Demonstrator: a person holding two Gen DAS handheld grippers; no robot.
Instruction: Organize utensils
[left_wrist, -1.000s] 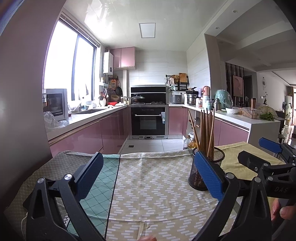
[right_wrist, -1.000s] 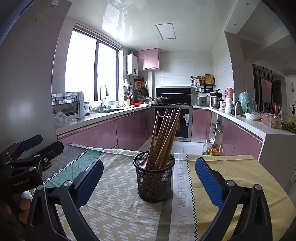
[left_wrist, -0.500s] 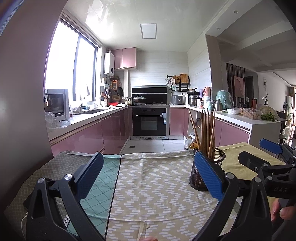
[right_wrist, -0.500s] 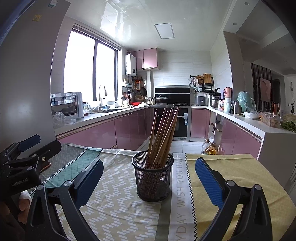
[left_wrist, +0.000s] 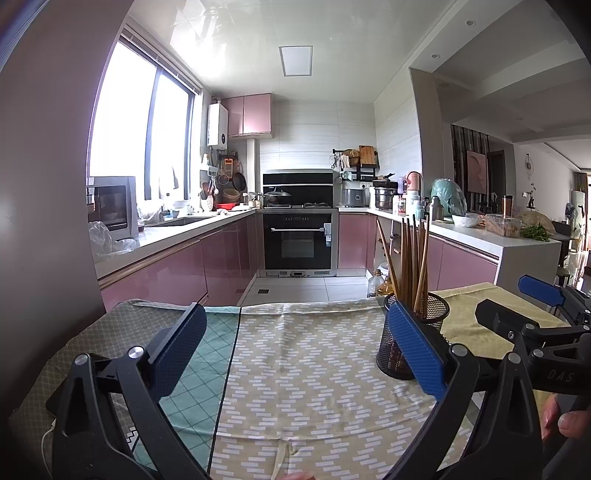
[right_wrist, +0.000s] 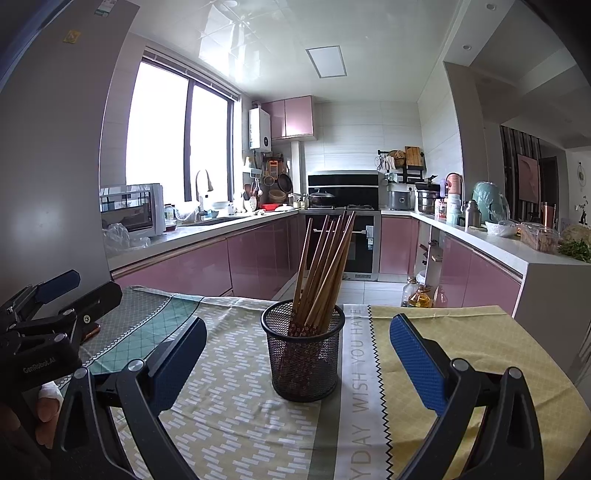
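I hold both tools above the patterned tablecloth, my right gripper spread wide and empty, the mesh holder standing dead ahead at 12 o'clock between its blue pads. A bundle of chopsticks leans toward 1 o'clock inside it. My left gripper is likewise released, the holder at its 2 o'clock. The risk, I judge: a pad clipping the light holder's rim and tipping it, scattering the chopsticks.
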